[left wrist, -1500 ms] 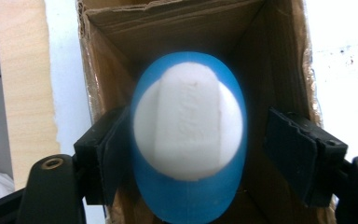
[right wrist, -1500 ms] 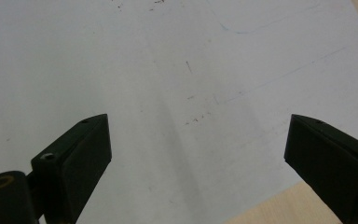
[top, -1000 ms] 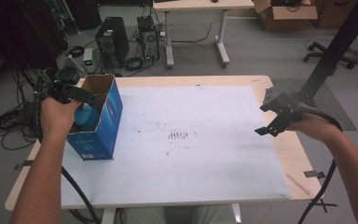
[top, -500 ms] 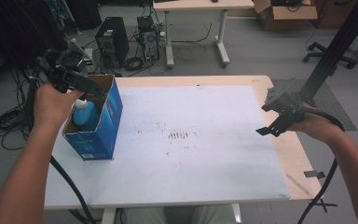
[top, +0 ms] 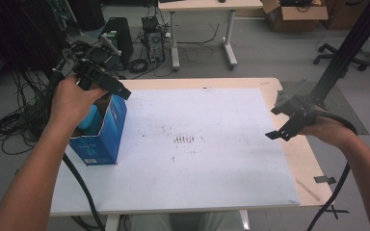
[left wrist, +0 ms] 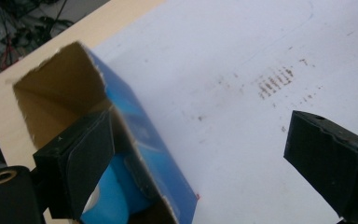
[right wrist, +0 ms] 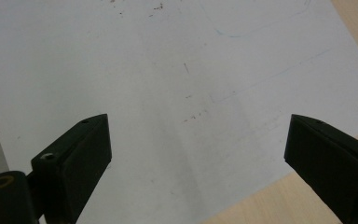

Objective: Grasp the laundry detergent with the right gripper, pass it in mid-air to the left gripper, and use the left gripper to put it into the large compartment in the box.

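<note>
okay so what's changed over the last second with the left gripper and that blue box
The left gripper has lifted up out of the blue box, its jaws just opening with nothing between them. The light blue thing lies inside the box. The box, the white sheet and the right gripper stayed put.

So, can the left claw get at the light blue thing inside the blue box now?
Probably yes: the left claw is open just above the blue box, whose top is open, with the light blue thing uncovered inside.
</note>
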Action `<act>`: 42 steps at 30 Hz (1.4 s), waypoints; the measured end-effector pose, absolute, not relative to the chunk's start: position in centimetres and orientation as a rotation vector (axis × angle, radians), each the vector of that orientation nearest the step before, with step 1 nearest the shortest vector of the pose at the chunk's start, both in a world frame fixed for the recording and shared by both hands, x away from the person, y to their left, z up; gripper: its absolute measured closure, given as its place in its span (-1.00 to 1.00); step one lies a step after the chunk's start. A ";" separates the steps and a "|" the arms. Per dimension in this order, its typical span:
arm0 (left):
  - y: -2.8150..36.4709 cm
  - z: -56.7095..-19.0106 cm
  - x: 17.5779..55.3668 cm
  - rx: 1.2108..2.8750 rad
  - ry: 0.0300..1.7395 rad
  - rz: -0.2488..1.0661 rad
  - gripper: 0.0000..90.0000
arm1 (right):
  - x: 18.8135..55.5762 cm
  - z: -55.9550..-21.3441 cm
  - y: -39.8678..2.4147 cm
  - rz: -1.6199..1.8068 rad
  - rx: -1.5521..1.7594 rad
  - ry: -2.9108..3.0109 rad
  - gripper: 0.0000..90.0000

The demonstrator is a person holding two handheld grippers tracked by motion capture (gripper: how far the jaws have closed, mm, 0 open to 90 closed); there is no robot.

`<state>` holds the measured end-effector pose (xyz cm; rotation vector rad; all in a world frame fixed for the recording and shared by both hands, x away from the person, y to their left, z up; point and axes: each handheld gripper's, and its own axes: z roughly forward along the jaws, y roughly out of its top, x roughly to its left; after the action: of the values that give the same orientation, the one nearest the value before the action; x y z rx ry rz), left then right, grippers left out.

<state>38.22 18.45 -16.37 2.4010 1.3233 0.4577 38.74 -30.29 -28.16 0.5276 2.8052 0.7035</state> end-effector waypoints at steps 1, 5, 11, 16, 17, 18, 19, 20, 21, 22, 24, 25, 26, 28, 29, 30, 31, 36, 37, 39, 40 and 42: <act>18.0 -16.2 38.3 2.416 1.304 0.459 -0.81 | 38.7 -28.1 -30.3 0.701 0.528 2.805 -0.84; 16.7 -15.9 38.7 2.447 1.249 0.463 -0.81 | 38.7 -28.0 -30.3 0.700 0.531 2.805 -0.84; 14.9 -15.8 39.4 2.490 1.170 0.447 -0.83 | 38.7 -27.9 -30.2 0.696 0.533 2.807 -0.84; 13.7 -16.2 40.1 2.544 1.103 0.429 -0.83 | 38.9 -27.8 -30.1 0.690 0.538 2.810 -0.84; 13.4 -16.3 40.2 2.550 1.087 0.428 -0.83 | 38.9 -27.8 -30.0 0.688 0.537 2.810 -0.84; 13.1 -16.3 40.3 2.559 1.069 0.428 -0.83 | 38.9 -27.7 -30.0 0.688 0.542 2.809 -0.84; 12.8 -16.4 40.5 2.566 1.054 0.429 -0.82 | 38.9 -27.7 -29.9 0.690 0.543 2.808 -0.84; 12.5 -16.4 40.6 2.573 1.037 0.432 -0.82 | 39.0 -27.6 -29.9 0.688 0.543 2.809 -0.84; 12.2 -16.4 40.8 2.582 1.021 0.435 -0.82 | 39.0 -27.6 -29.9 0.688 0.544 2.809 -0.84; 11.9 -16.5 41.0 2.588 1.002 0.436 -0.82 | 39.0 -27.6 -29.8 0.685 0.543 2.810 -0.84; 11.2 -16.6 41.3 2.615 0.965 0.429 -0.82 | 39.0 -27.5 -29.7 0.686 0.541 2.812 -0.84; 10.8 -16.8 41.5 2.630 0.950 0.427 -0.82 | 39.1 -27.6 -29.7 0.687 0.542 2.813 -0.84; 10.3 -17.0 41.7 2.648 0.928 0.429 -0.82 | 39.1 -27.6 -29.6 0.684 0.539 2.815 -0.84; 9.6 -17.3 41.9 2.675 0.895 0.424 -0.81 | 39.2 -27.7 -29.6 0.677 0.543 2.817 -0.84; 9.2 -17.5 42.1 2.689 0.876 0.418 -0.81 | 39.2 -27.7 -29.6 0.677 0.544 2.817 -0.84; 9.0 -17.6 42.2 2.695 0.868 0.416 -0.81 | 39.2 -27.7 -29.6 0.678 0.547 2.817 -0.84; 8.7 -17.7 42.3 2.701 0.860 0.414 -0.81 | 39.2 -27.7 -29.6 0.677 0.546 2.818 -0.84; 7.6 -18.2 42.7 2.720 0.827 0.403 -0.81 | 39.1 -27.7 -29.6 0.677 0.549 2.817 -0.84; 7.5 -18.3 42.7 2.727 0.816 0.404 -0.81 | 39.1 -27.7 -29.6 0.675 0.548 2.818 -0.84; 7.2 -18.4 42.7 2.734 0.787 0.402 -0.81 | 39.1 -27.7 -29.6 0.675 0.551 2.816 -0.84; 7.0 -18.5 42.7 2.735 0.766 0.403 -0.81 | 39.1 -27.7 -29.6 0.676 0.552 2.817 -0.84; 6.7 -18.6 42.8 2.740 0.741 0.398 -0.81 | 39.1 -27.7 -29.4 0.672 0.550 2.819 -0.84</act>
<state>42.79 6.75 -18.63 2.7404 0.7410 0.3984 39.09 -29.44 -27.72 0.5504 2.8188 0.6720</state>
